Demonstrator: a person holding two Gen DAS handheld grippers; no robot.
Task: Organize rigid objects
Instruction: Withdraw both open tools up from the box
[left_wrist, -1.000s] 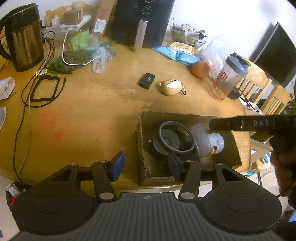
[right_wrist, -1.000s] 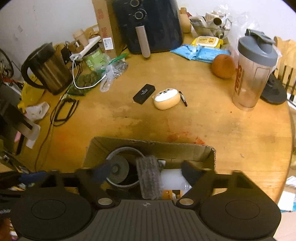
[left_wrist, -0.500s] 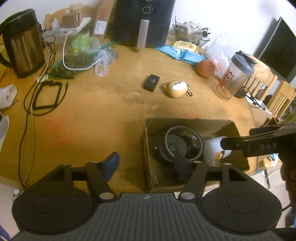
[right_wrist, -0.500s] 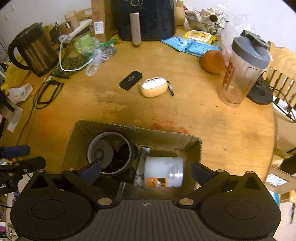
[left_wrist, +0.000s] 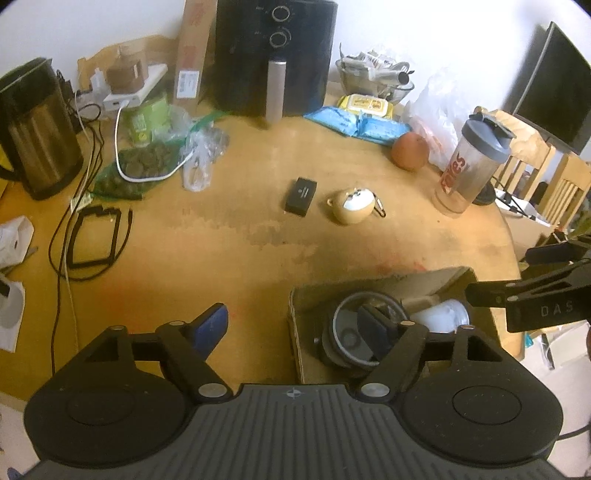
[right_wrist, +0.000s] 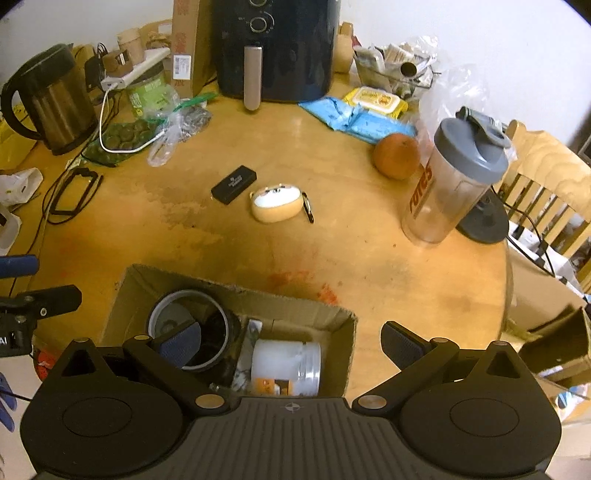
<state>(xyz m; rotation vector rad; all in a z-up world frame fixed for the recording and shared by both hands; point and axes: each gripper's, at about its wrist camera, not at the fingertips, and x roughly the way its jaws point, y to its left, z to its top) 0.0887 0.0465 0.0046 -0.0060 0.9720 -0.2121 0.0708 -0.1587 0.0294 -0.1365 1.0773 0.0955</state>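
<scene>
A cardboard box (right_wrist: 236, 291) sits at the near edge of the round wooden table; it also shows in the left wrist view (left_wrist: 295, 325). Inside lie a white jar (right_wrist: 286, 363) on its side and a grey-rimmed round container (right_wrist: 173, 317). A small black case (right_wrist: 233, 184) and a tan earbud case with a carabiner (right_wrist: 275, 204) lie mid-table. My right gripper (right_wrist: 290, 341) is open and empty above the box. My left gripper (left_wrist: 293, 326) is open and empty over the box's left wall.
A shaker bottle (right_wrist: 452, 177), an orange (right_wrist: 396, 156), blue packets (right_wrist: 356, 120) and a black air fryer (right_wrist: 275, 48) stand at the back and right. A kettle (right_wrist: 51, 99), cables (right_wrist: 74, 188) and bags lie at the left. Chairs (right_wrist: 546, 192) stand beyond the right edge.
Both grippers have pulled up and back from the box. The right gripper has opened wide, leaving the white jar lying in the box.
</scene>
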